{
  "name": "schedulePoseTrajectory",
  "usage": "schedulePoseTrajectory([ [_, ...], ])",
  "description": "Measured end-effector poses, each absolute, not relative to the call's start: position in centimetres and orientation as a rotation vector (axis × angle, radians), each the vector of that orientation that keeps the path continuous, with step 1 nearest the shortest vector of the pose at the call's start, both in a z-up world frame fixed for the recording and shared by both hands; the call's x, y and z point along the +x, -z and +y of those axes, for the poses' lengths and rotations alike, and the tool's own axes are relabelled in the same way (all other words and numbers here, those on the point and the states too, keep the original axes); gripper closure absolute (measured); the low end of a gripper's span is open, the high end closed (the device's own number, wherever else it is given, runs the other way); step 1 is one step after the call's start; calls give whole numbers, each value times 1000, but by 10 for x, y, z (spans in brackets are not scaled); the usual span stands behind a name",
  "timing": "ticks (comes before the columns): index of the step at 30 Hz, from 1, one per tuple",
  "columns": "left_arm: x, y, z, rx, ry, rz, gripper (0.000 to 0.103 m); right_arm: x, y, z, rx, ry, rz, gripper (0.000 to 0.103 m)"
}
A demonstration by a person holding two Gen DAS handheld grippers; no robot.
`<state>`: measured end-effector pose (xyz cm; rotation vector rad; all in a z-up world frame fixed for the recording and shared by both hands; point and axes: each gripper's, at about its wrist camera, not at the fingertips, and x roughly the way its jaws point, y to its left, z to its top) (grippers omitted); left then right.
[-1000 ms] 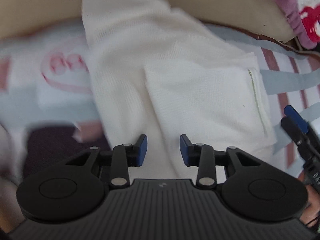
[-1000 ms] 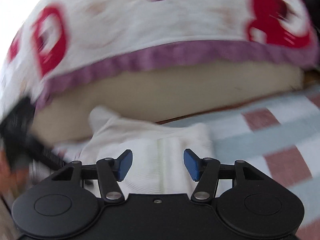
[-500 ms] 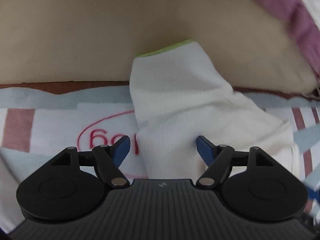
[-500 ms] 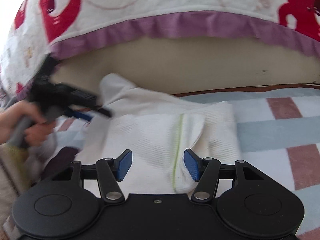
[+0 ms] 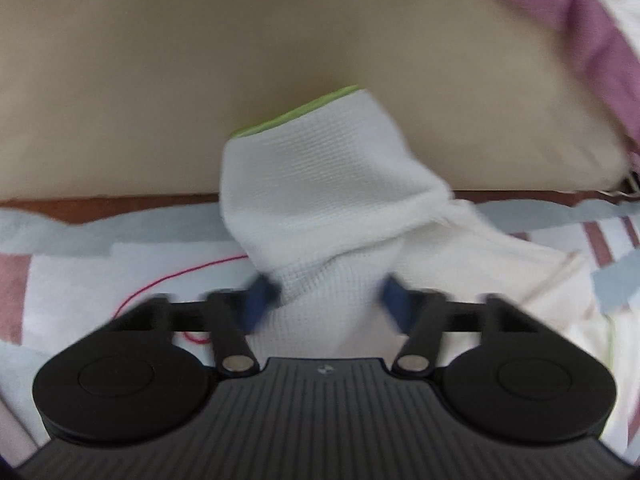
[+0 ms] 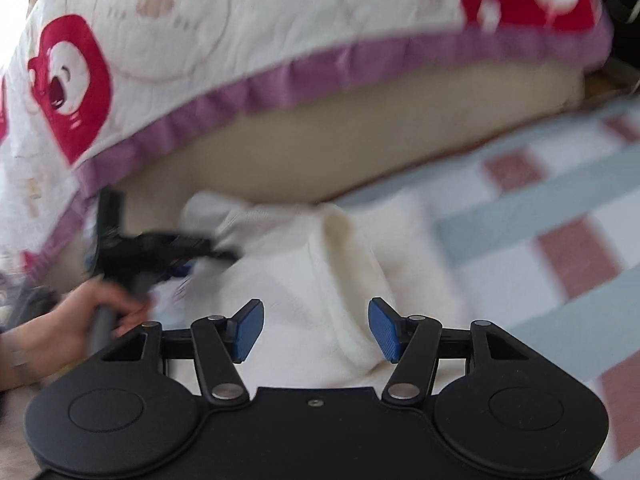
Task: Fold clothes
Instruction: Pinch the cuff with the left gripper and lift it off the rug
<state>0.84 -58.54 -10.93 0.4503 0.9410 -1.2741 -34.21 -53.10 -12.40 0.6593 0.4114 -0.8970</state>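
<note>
A white waffle-knit garment [image 5: 332, 200] with a thin green hem lies on the checked sheet [image 5: 80, 272], one sleeve end reaching up against a beige cushion. My left gripper [image 5: 326, 304] has its blue pads either side of that sleeve, still apart and blurred by motion. In the right wrist view the same garment [image 6: 320, 272] lies folded in front of my right gripper [image 6: 316, 330], which is open and empty just above the cloth. The left gripper [image 6: 160, 248] shows there at the garment's left end.
A beige cushion [image 5: 200, 60] rises behind the garment. A quilt with red cartoon prints and a purple frill [image 6: 240, 40] drapes over it. The checked sheet [image 6: 540, 240] spreads to the right.
My left gripper has moved in onto the sleeve, its fingers closing partway around it. The sleeve has bunched a little. My right gripper has swung slightly left and stays open.
</note>
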Motion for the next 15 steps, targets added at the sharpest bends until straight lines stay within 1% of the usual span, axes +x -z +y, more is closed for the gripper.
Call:
schedulePoseTrajectory([
  [2, -8, 99, -581, 466, 1318, 838, 85, -341, 121, -529, 597, 930, 430, 39],
  [3, -18, 92, -576, 470, 1345, 809, 85, -345, 121, -530, 621, 895, 414, 39],
  [6, -52, 64, -558, 493, 1474, 724, 86, -373, 144, -549, 1012, 700, 263, 40],
  [8, -77, 42, -537, 556, 1589, 624, 86, -394, 169, -558, 1295, 600, 156, 39],
  [9, -87, 31, -525, 573, 1651, 593, 86, -405, 180, -559, 1400, 570, 107, 37],
  [10, -96, 22, -513, 577, 1713, 588, 87, -417, 188, -559, 1477, 554, 63, 35],
  [11, -104, 14, -501, 583, 1770, 595, 87, -429, 195, -558, 1544, 540, 20, 30],
  [13, -122, 0, -474, 626, 1876, 601, 88, -453, 205, -553, 1637, 517, -60, 22],
  [14, -130, -7, -461, 650, 1928, 603, 89, -464, 207, -552, 1659, 514, -86, 14],
  [15, -139, -11, -448, 684, 1981, 612, 90, -474, 209, -552, 1673, 513, -106, 12],
])
